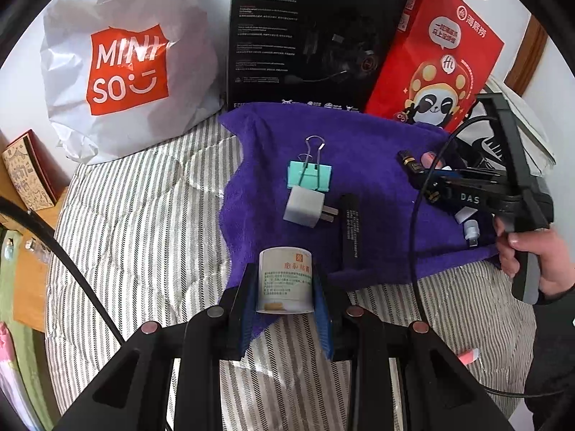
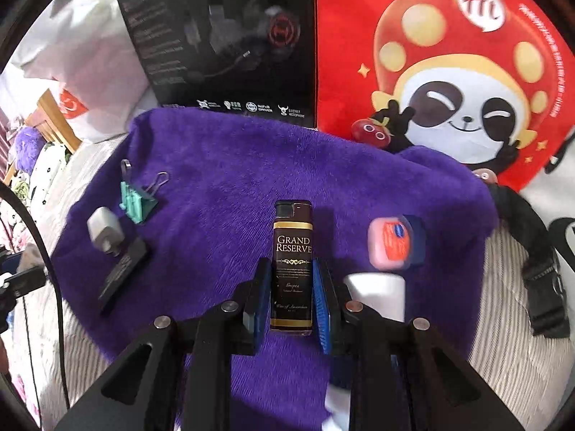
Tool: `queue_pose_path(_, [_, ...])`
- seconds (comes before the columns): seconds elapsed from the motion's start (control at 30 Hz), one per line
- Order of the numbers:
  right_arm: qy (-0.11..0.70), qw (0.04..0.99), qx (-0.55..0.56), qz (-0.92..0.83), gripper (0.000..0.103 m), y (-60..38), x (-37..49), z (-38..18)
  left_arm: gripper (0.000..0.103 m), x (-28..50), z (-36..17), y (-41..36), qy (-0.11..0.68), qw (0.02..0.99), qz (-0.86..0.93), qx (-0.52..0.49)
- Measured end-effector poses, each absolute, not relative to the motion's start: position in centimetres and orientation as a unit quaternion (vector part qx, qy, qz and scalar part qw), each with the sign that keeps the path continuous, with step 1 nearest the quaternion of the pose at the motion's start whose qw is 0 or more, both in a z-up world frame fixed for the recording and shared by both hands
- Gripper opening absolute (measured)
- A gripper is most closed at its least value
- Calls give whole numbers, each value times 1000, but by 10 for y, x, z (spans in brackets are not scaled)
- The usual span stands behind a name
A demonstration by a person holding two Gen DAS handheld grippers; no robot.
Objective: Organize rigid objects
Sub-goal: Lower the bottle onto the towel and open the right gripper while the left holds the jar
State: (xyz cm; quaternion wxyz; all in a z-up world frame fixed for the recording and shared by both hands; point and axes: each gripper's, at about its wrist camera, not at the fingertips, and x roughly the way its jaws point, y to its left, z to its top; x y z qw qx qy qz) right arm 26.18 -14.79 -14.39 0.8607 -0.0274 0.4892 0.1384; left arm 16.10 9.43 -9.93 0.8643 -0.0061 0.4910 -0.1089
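My left gripper (image 1: 285,287) is shut on a small white jar (image 1: 285,280) with a printed label, held over the near edge of the purple towel (image 1: 377,151). On the towel lie a teal binder clip (image 1: 309,175), a white plug adapter (image 1: 304,207) and a flat black bar (image 1: 349,228). My right gripper (image 2: 291,294) is shut on a dark "Grand Reserve" lighter (image 2: 291,265) above the towel (image 2: 222,186); it shows from the side in the left wrist view (image 1: 424,174). A pink-and-orange eraser (image 2: 390,244), a white object (image 2: 377,292), the clip (image 2: 138,201), the adapter (image 2: 106,233) and the bar (image 2: 124,273) also lie there.
A striped bedsheet (image 1: 143,222) lies under the towel. Behind it stand a white Miniso bag (image 1: 125,68), a black headset box (image 1: 309,32) and a red panda bag (image 1: 435,57). A black cable (image 1: 417,215) hangs across the right side. A black strap with buckle (image 2: 539,269) lies at right.
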Motion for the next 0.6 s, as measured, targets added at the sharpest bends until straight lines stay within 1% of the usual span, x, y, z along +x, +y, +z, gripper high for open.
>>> queue_pose_path(0.37, [486, 863, -43, 130, 24, -144, 271, -149, 28, 164, -107, 99, 496, 861, -115, -17])
queue_pose_path(0.4, [486, 863, -46, 132, 25, -142, 271, -150, 28, 164, -107, 99, 496, 861, -114, -16])
queue_pose_path(0.43, [486, 862, -47, 136, 29, -142, 271, -150, 28, 164, -107, 98, 496, 861, -114, -15])
queue_pose_path(0.47, [490, 860, -43, 140, 36, -142, 270, -150, 28, 164, -107, 98, 495, 861, -114, -14])
queue_pose_path(0.5, [491, 858, -39, 142, 39, -143, 267, -149, 28, 164, -107, 97, 495, 861, -114, -15])
queue_pose_path(0.6, [482, 864, -33, 146, 39, -146, 251, -144, 28, 164, -105, 97, 494, 862, -115, -18])
